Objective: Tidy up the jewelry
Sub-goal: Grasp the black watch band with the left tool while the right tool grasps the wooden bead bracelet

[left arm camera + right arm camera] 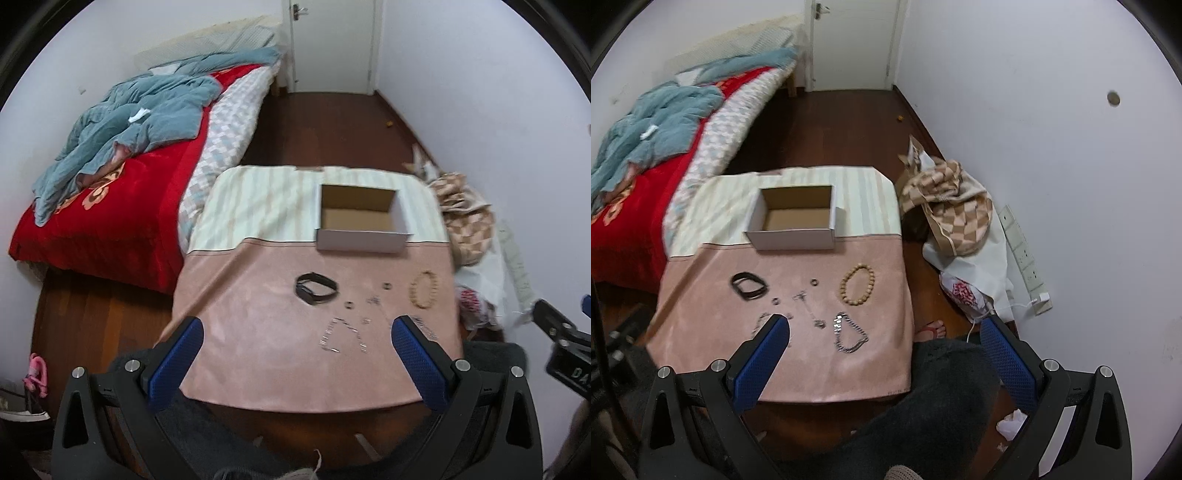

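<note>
An open empty cardboard box (360, 221) (796, 219) sits at the back of a small cloth-covered table (258, 350) (713, 317). In front of it lie a black wristband (316, 288) (749, 286), a wooden bead bracelet (423, 289) (857, 284), two small rings (386, 286) (813, 282), a thin silver chain (343, 336) and a heavier silver chain bracelet (849, 332). My left gripper (297, 332) is open and empty, above the table's near edge. My right gripper (884, 330) is open and empty, over the table's near right corner.
A bed (122, 177) with a red cover and blue quilt stands left of the table. A checked bag (956, 206), plastic bags and a power strip (1025, 258) lie on the floor by the right wall. A door (855, 44) is at the back.
</note>
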Available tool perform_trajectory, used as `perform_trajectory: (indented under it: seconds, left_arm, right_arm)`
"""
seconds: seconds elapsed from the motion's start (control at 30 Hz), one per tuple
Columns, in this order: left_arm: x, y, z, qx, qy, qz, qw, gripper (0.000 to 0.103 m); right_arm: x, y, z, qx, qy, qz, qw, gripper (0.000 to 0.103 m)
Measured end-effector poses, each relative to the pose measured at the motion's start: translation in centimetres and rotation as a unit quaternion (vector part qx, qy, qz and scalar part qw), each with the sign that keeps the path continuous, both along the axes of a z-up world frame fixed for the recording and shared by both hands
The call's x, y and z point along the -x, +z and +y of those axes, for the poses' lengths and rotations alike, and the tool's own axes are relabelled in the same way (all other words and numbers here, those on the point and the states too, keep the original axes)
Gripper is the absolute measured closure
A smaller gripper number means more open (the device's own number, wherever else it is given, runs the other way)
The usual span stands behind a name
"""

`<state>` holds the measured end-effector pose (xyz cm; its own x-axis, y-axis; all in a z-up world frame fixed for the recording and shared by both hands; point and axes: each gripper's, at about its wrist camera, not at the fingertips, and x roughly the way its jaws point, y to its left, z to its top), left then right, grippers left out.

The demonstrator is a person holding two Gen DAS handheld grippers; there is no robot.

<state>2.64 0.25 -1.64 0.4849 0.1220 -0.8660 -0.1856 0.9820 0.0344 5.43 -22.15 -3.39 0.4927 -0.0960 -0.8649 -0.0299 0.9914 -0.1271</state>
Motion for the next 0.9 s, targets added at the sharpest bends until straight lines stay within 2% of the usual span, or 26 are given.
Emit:
perform_trajectory:
  seconds: [0.17, 0.23, 0.37, 0.53, 0.8, 0.87, 0.9]
  left_arm:
    - [-3.8, -6.3, 1.2, -0.013, 0.014, 0.048, 0.9987, 0.0]
    - [-4.8, -9.4, 1.4, -0.022, 0.015, 0.079, 0.9965, 0.0]
    - [-6.4, -15.0, 1.9, -0.015, 0.024, 0.139, 0.9898, 0.0]
    - [-8.7, -18.3, 2.8, 0.021, 0.052, 0.164, 0.9848, 0.001]
    - [-13.2, -21.3, 5.1, 0.091, 0.1, 0.177, 0.9749, 0.001]
    - [-14.0, -22.4, 5.5, 0.105, 0.104, 0.185, 0.9716, 0.009]
    - [-14.3, -22.8, 5.6, 0.11, 0.106, 0.191, 0.9697, 0.018]
  right_arm:
    - [-4.4, -8.4, -0.6, -0.003, -0.017, 0.067, 0.998, 0.0]
    - [-5.3, -11.9, -0.7, -0.008, -0.023, 0.094, 0.995, 0.001]
    - [-6.9, -18.0, -0.8, -0.023, -0.032, 0.138, 0.99, 0.01]
    - [-8.9, -21.4, -1.3, -0.037, -0.056, 0.146, 0.987, 0.014]
    - [-13.5, -23.4, -1.9, -0.061, -0.098, 0.141, 0.983, 0.021]
    - [-14.5, -24.1, -1.8, -0.059, -0.104, 0.145, 0.982, 0.024]
    - [-14.8, -24.4, -1.8, -0.058, -0.104, 0.149, 0.982, 0.026]
